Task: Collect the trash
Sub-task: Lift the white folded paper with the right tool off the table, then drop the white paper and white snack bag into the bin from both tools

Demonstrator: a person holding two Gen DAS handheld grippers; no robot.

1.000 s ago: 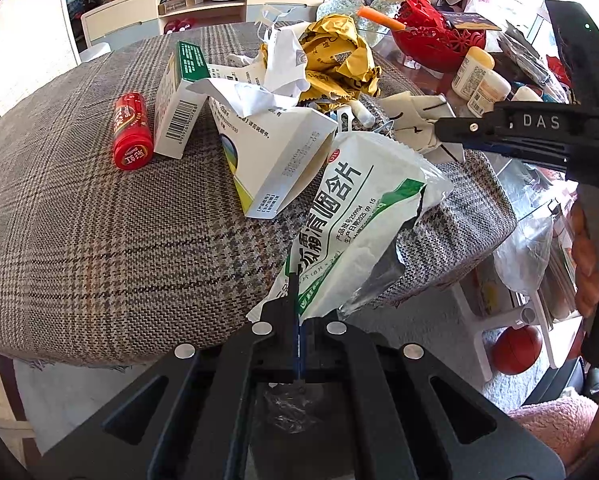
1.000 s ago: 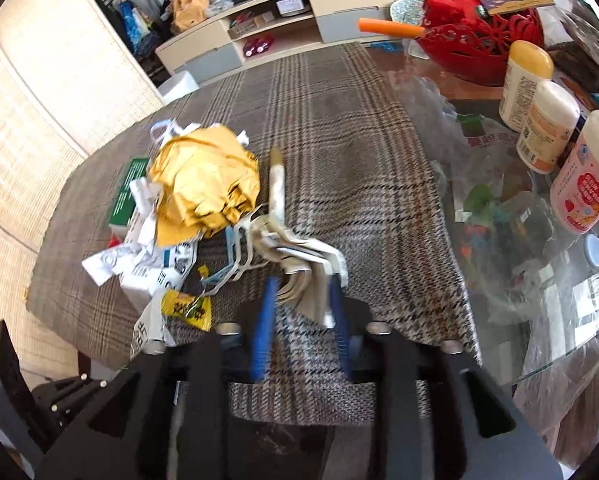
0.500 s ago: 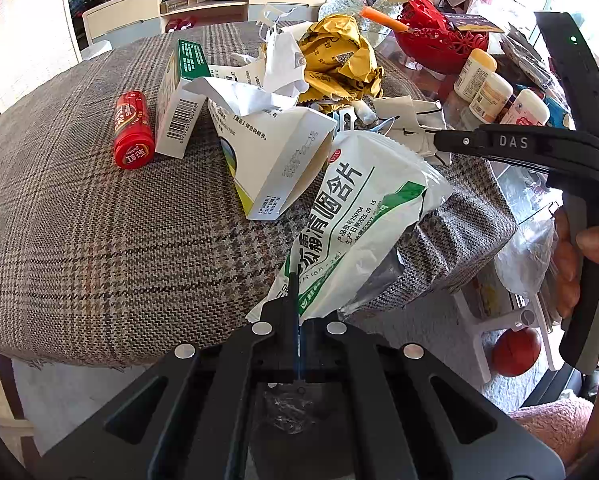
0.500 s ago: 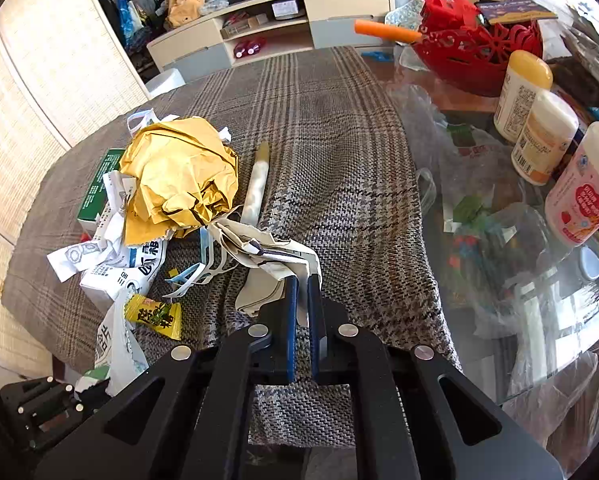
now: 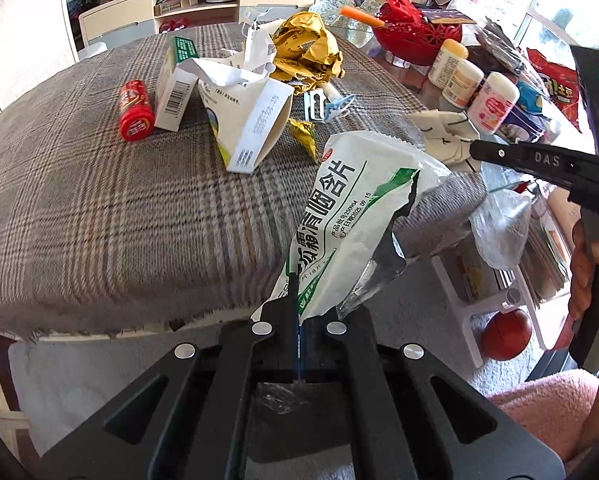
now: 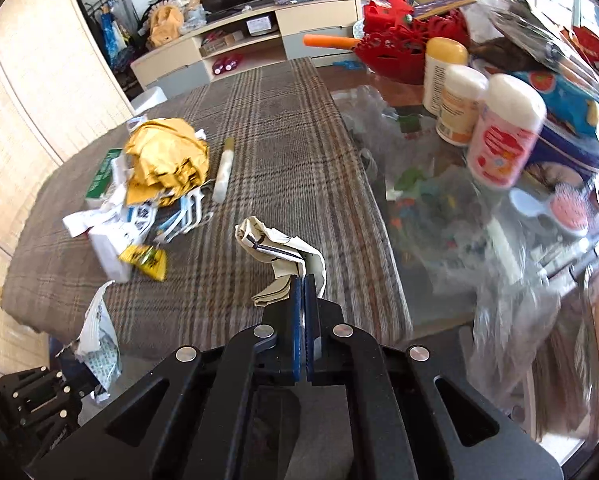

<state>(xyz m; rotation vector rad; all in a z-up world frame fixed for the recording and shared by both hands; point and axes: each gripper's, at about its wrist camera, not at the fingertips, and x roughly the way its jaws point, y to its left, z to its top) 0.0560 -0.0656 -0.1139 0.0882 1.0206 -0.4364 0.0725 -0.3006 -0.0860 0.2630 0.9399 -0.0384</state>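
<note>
My left gripper (image 5: 298,280) is shut on the bottom corner of a torn white and green packet (image 5: 355,216), which hangs over the near edge of the plaid-covered table (image 5: 99,208). My right gripper (image 6: 304,280) is shut on a crumpled cream paper wrapper (image 6: 277,252), lifted off the cloth. In the left wrist view the right gripper (image 5: 473,149) comes in from the right with that cream wrapper (image 5: 445,132) at its tip. Loose trash stays on the table: a crumpled gold foil (image 5: 307,54), torn white cartons (image 5: 243,120), a red tube (image 5: 136,110), a small yellow sachet (image 6: 145,260).
A red basket (image 6: 395,52), white bottles (image 6: 503,132) and snack bags crowd the glass table at the right. Clear plastic bag (image 6: 511,308) drapes over that table's near edge. A low cabinet (image 6: 251,44) stands behind. A person's hand (image 5: 587,264) holds the right gripper's handle.
My right gripper closed on the cream wrapper and pulled it back and to the right, away from the trash pile. My left gripper drew back slightly with the packet still pinched.
</note>
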